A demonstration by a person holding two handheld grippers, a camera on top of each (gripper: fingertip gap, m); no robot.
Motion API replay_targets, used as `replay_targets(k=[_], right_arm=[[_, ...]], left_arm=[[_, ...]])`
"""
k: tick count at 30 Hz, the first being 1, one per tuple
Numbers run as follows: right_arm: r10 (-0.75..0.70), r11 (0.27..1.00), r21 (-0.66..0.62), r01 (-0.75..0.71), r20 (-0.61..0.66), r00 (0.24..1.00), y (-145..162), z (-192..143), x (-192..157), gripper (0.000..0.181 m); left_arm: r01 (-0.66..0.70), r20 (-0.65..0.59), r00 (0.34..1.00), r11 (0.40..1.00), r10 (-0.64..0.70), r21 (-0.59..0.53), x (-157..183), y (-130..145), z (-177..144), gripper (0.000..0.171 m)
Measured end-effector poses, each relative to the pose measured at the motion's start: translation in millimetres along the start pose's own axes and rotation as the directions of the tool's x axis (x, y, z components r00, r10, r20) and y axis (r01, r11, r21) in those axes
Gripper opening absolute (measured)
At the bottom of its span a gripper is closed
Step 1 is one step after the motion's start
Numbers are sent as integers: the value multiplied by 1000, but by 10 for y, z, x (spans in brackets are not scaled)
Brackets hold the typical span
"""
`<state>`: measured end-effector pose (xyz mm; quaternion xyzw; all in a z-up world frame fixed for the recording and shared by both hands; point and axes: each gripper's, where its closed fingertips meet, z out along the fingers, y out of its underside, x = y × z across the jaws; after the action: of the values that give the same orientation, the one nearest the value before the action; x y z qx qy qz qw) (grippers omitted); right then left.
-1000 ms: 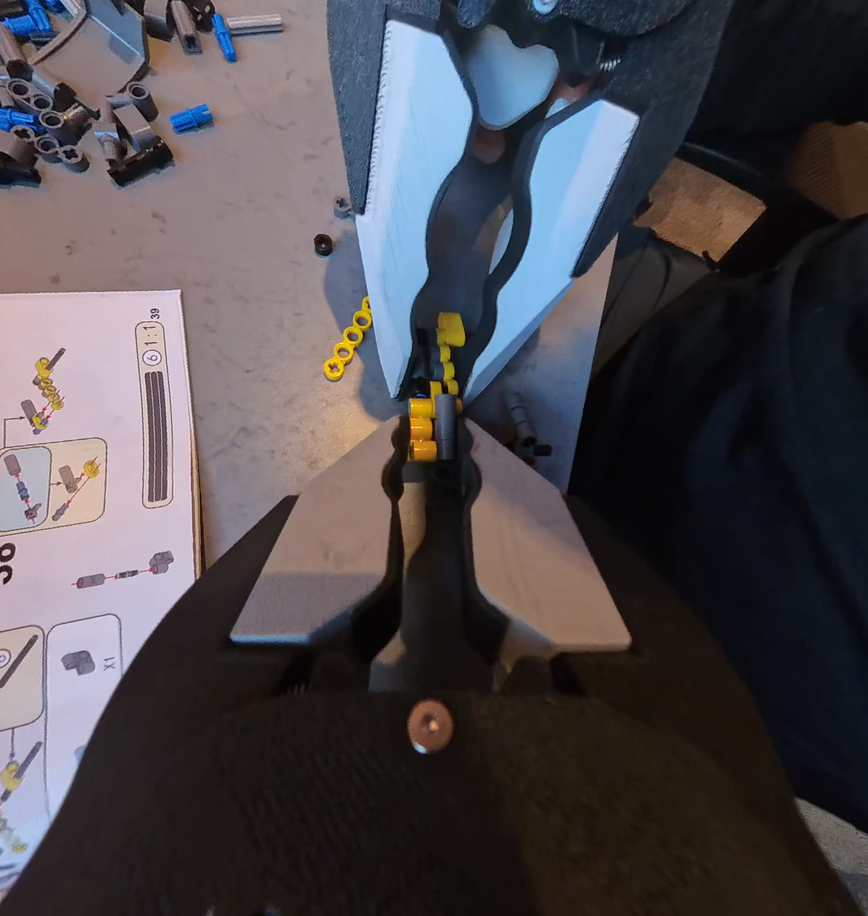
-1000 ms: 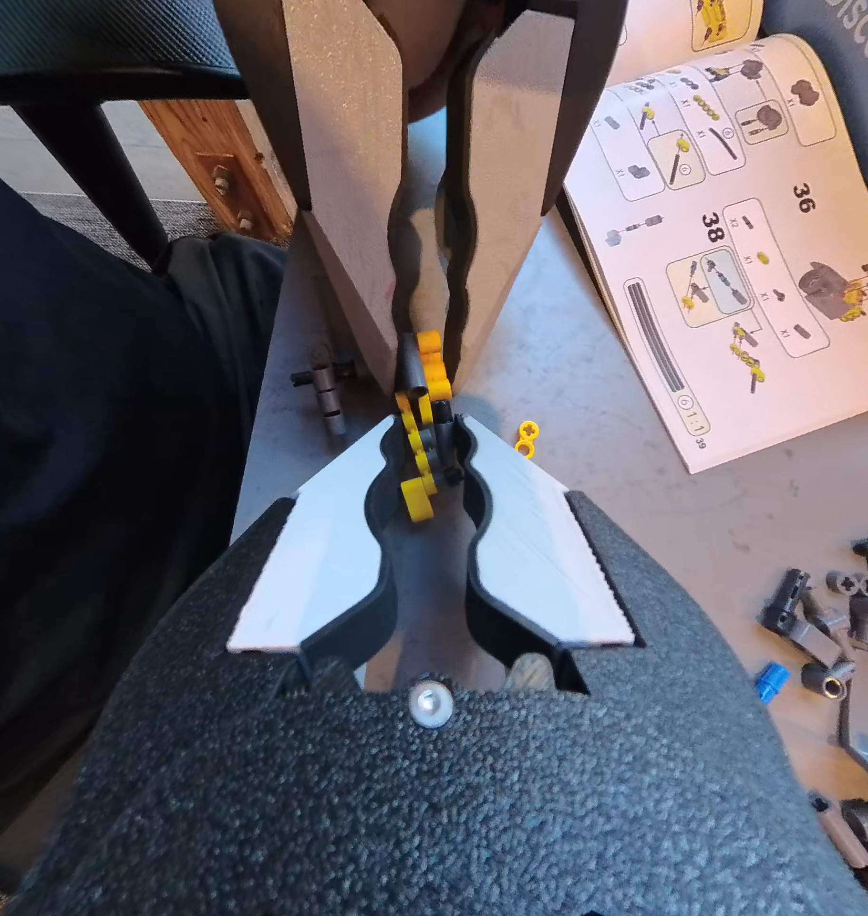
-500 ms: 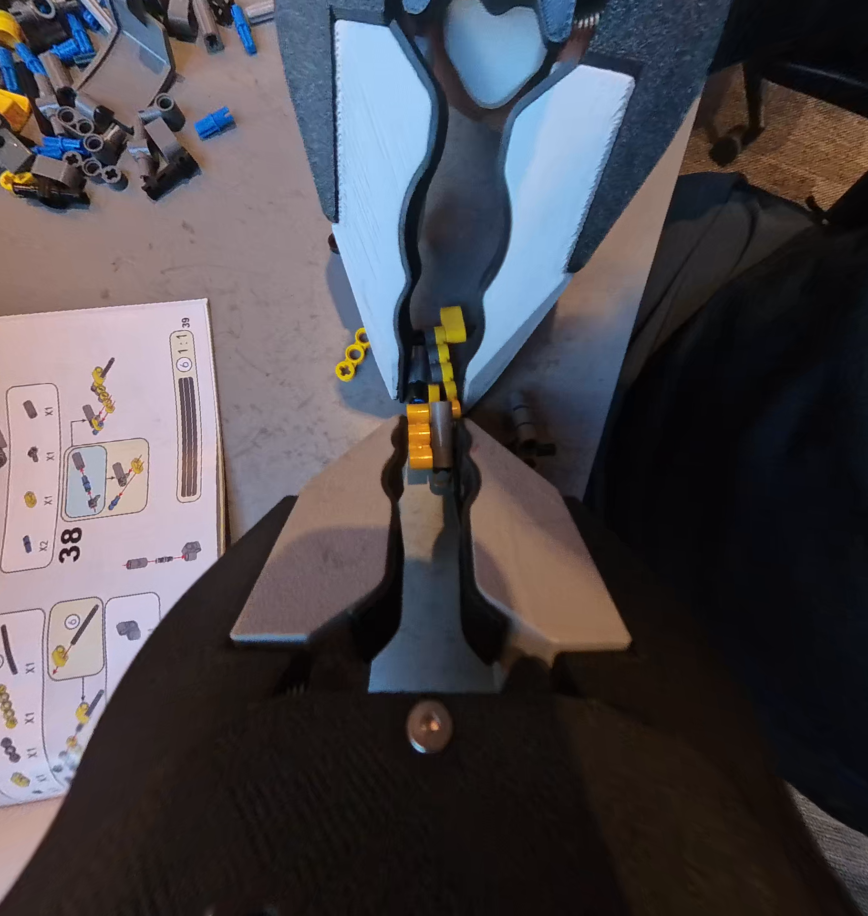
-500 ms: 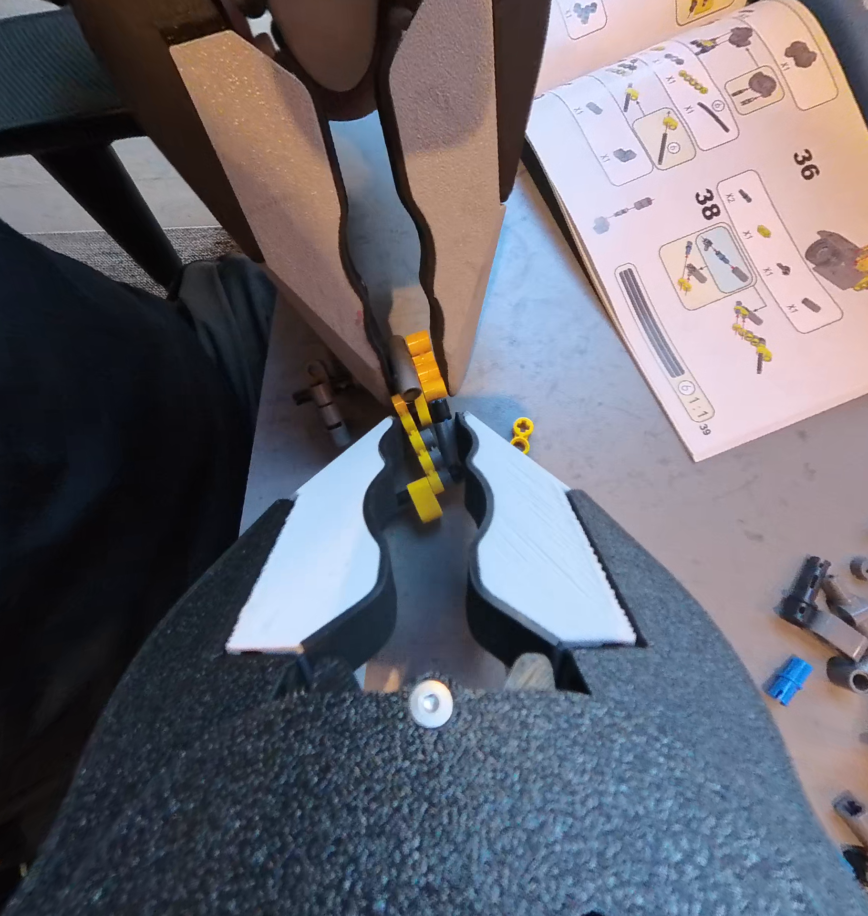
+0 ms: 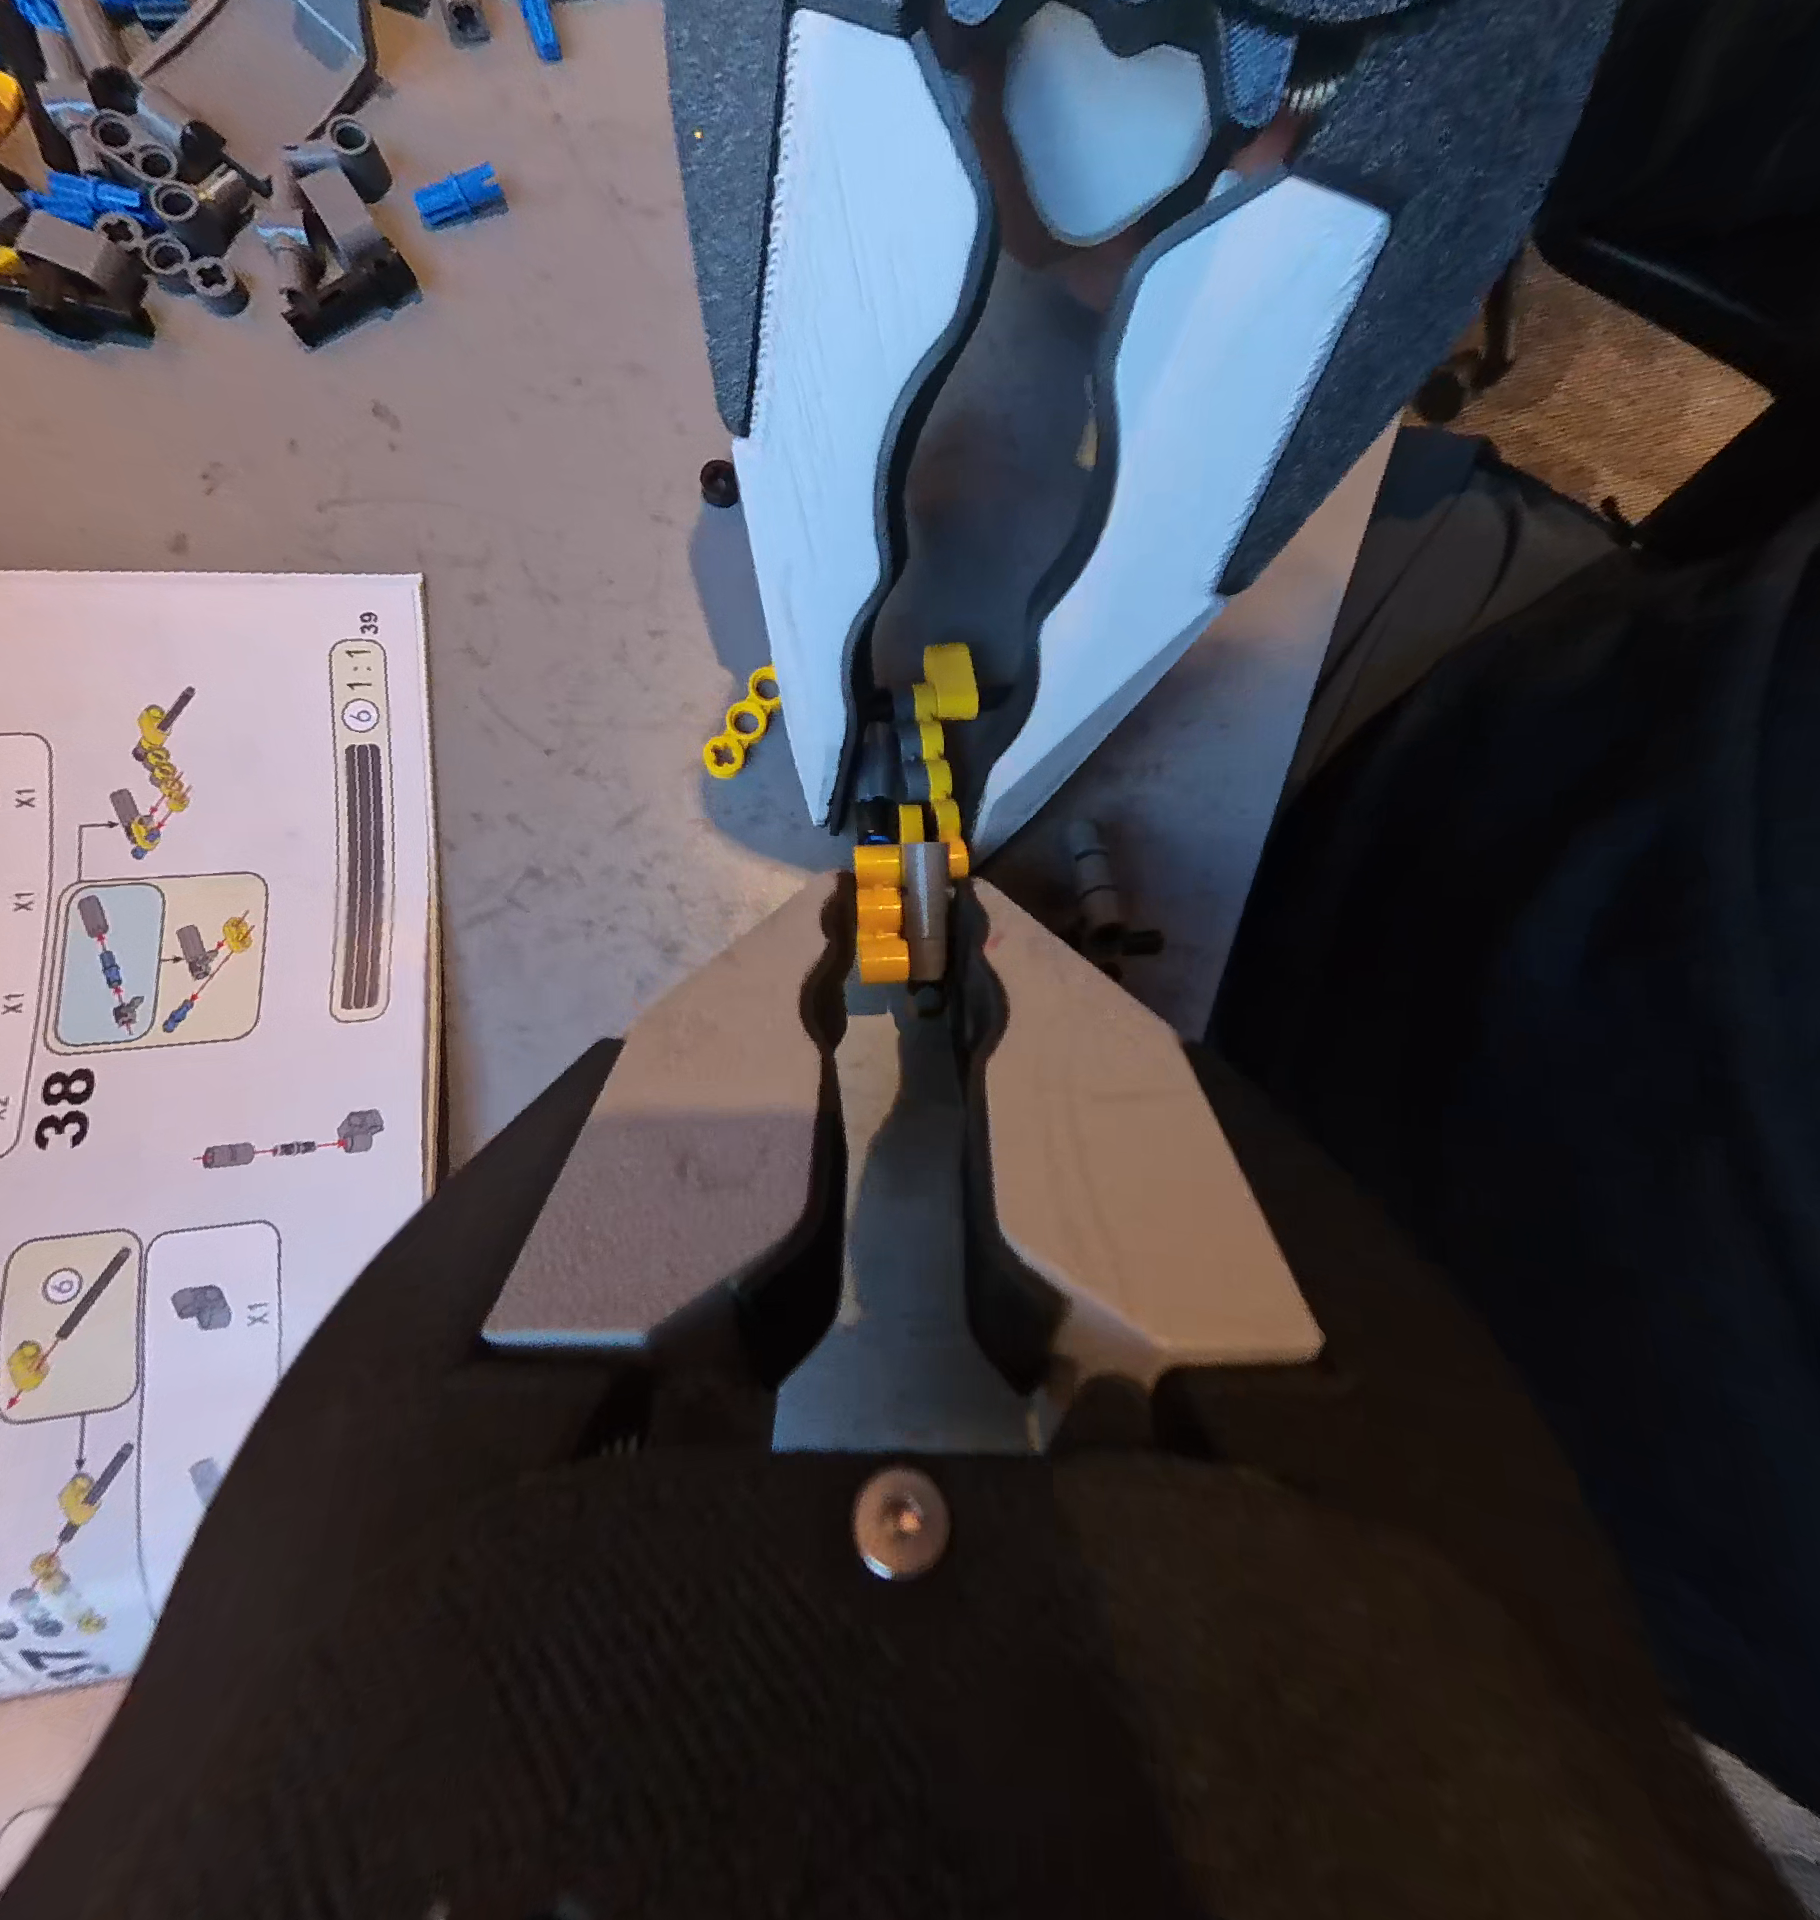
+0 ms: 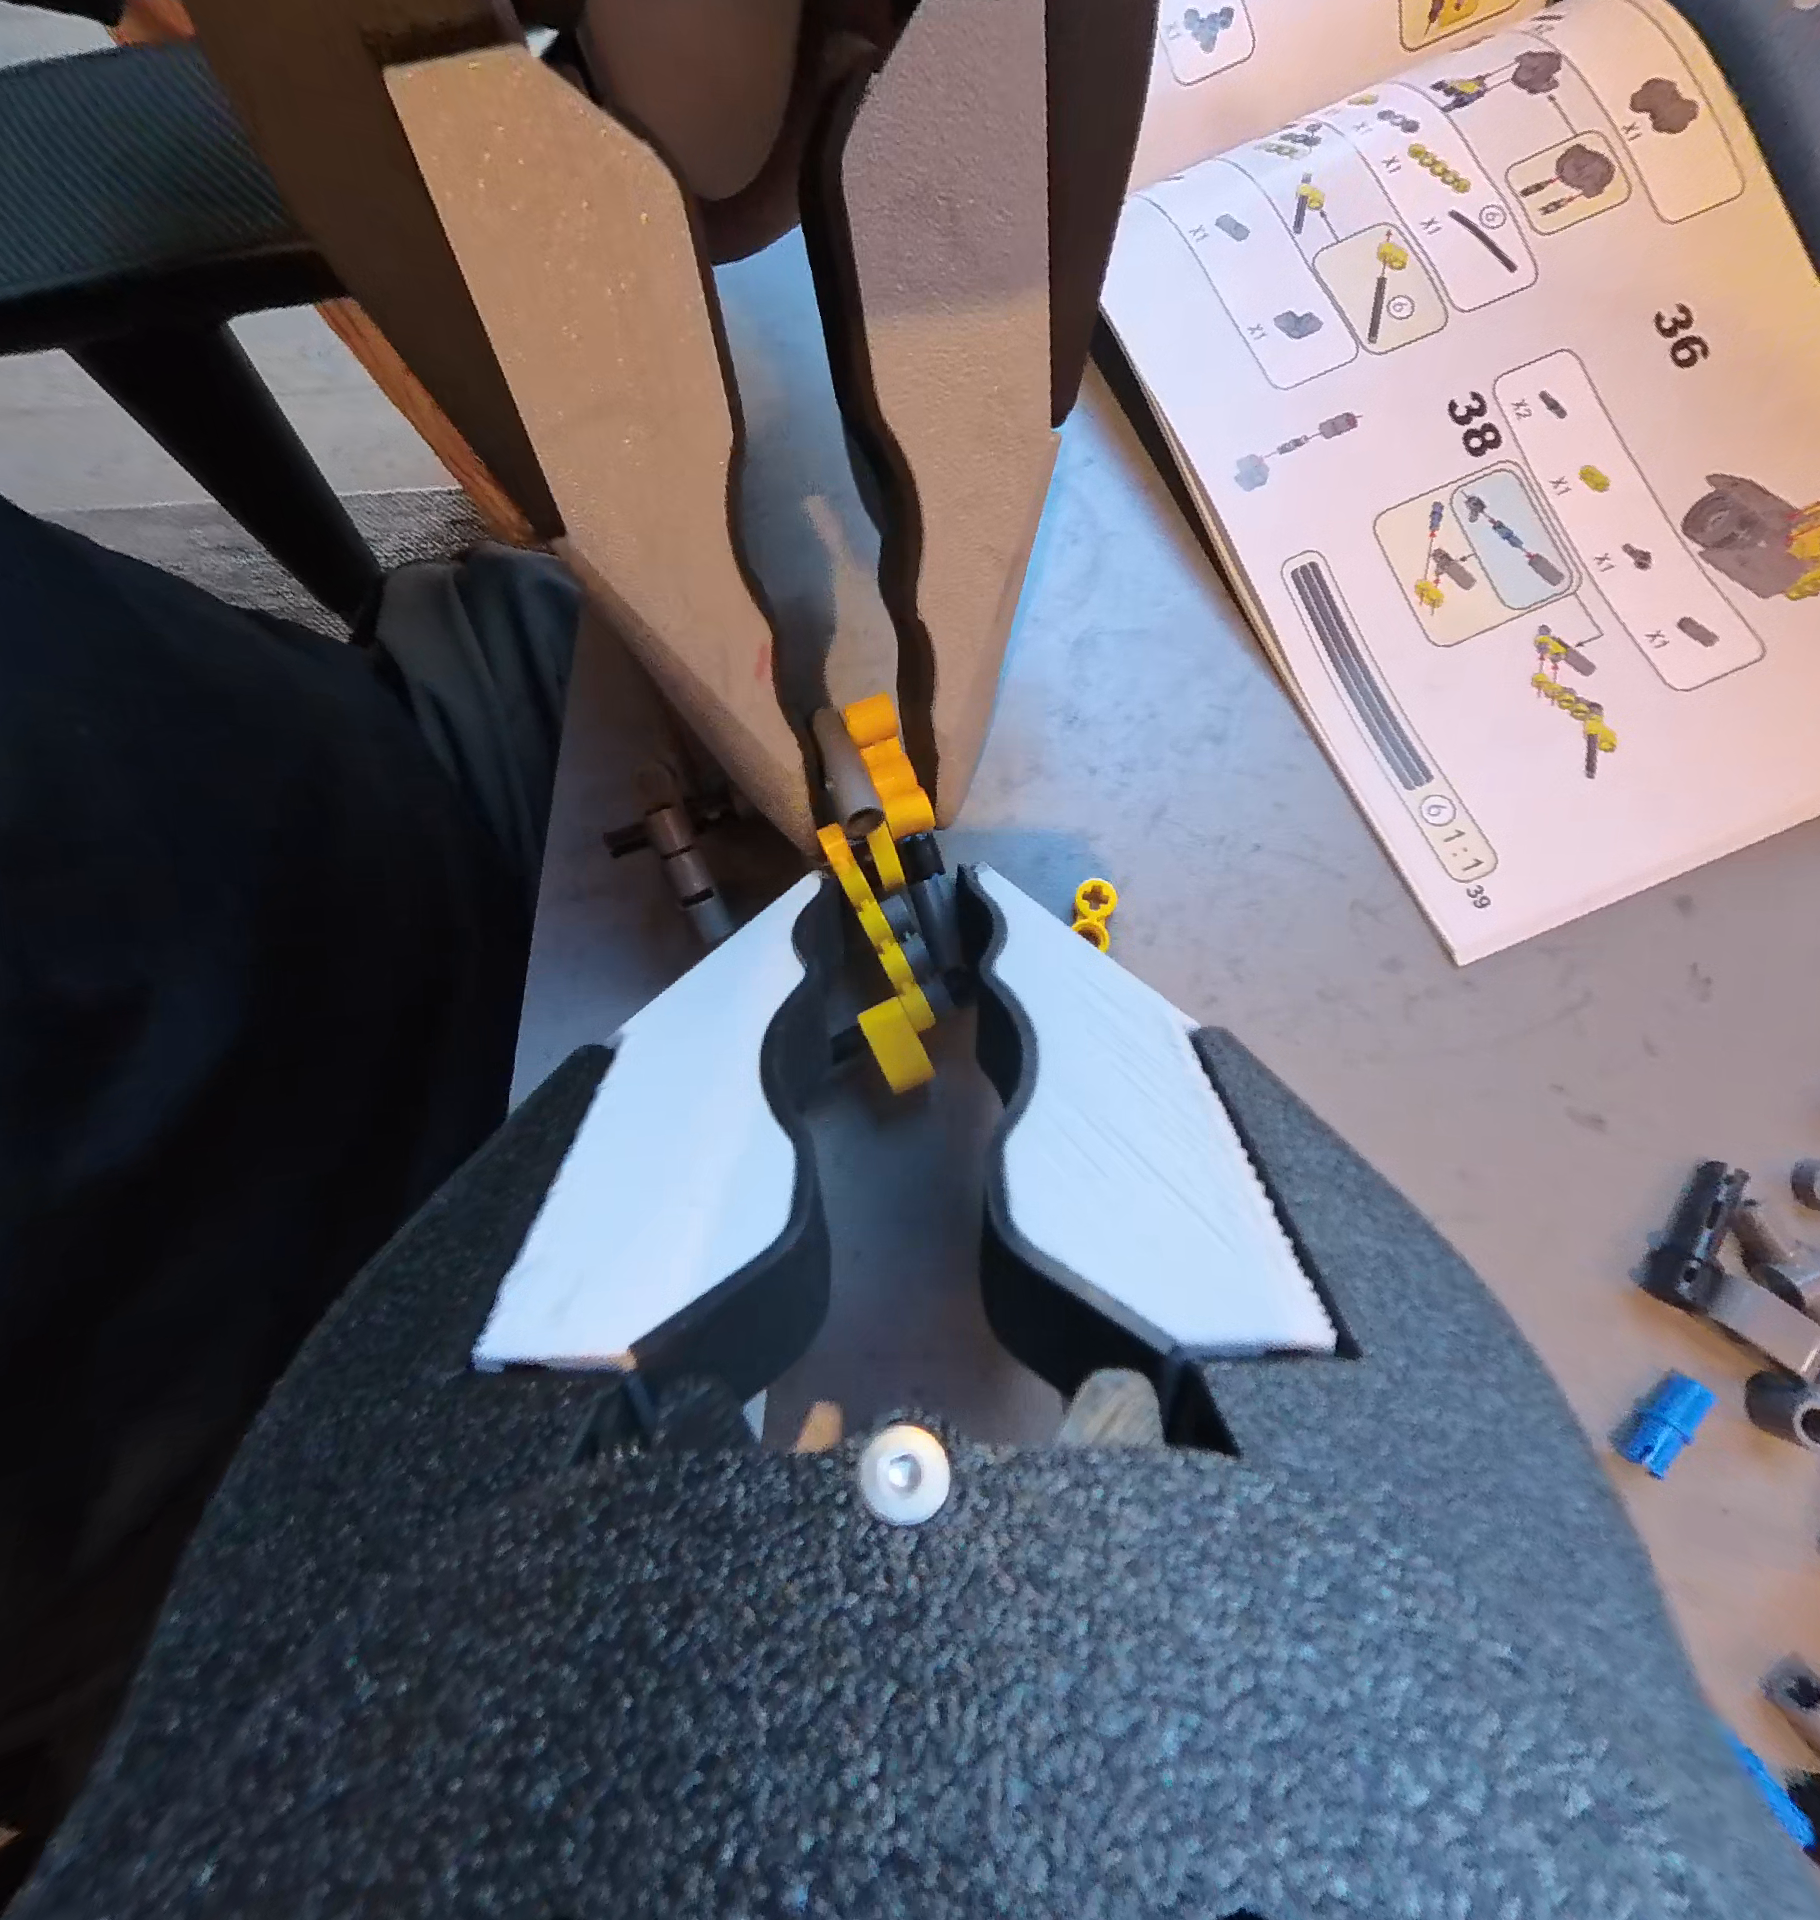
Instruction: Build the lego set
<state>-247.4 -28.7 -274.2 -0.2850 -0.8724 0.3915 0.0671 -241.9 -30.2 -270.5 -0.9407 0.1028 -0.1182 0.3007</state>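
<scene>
My left gripper (image 5: 901,920) has grey fingers and is shut on a yellow stack with a grey sleeve (image 5: 898,914). My right gripper (image 6: 890,883) has white fingers and is shut on a yellow-and-black linkage (image 6: 890,971). The two grippers meet tip to tip above the table's near edge, and the two pieces touch there. In the left wrist view the right gripper (image 5: 906,821) comes in from the top with the linkage (image 5: 935,727). In the right wrist view the left gripper (image 6: 875,821) comes in from the top with the yellow stack (image 6: 885,769).
An open instruction booklet (image 5: 189,935) (image 6: 1508,468) lies on the grey table (image 5: 532,468). A pile of loose grey, black and blue parts (image 5: 158,208) (image 6: 1768,1288) lies beyond it. A small yellow beam (image 5: 745,727) (image 6: 1093,904) and a grey pin piece (image 5: 1093,883) (image 6: 677,852) lie under the grippers. A person's dark clothing (image 5: 1612,1039) is past the table edge. The tips of both grippers are at nearly the same place.
Both grippers stay shut and tip to tip on the pieces. In the right wrist view the left gripper has tilted, its body leaning further left. The pair has shifted slightly over the table.
</scene>
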Motion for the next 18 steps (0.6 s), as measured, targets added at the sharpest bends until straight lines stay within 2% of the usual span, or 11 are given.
replay_targets(k=[6, 9, 13, 18], right_arm=[[28, 1000, 6, -28, 32, 999, -5, -5, -10, 22], [34, 999, 9, -34, 40, 999, -9, -9, -14, 21], [30, 1000, 7, -30, 37, 999, -8, -5, -23, 21], [40, 999, 10, -40, 31, 999, -13, -5, -18, 22]], left_arm=[[105, -124, 988, 993, -98, 56, 36, -12, -13, 20], [141, -183, 975, 987, -126, 76, 83, -24, -24, 30], [120, -112, 987, 991, -113, 63, 34, -13, -3, 20], [86, -35, 996, 996, -86, 24, 20, -3, 2, 20]])
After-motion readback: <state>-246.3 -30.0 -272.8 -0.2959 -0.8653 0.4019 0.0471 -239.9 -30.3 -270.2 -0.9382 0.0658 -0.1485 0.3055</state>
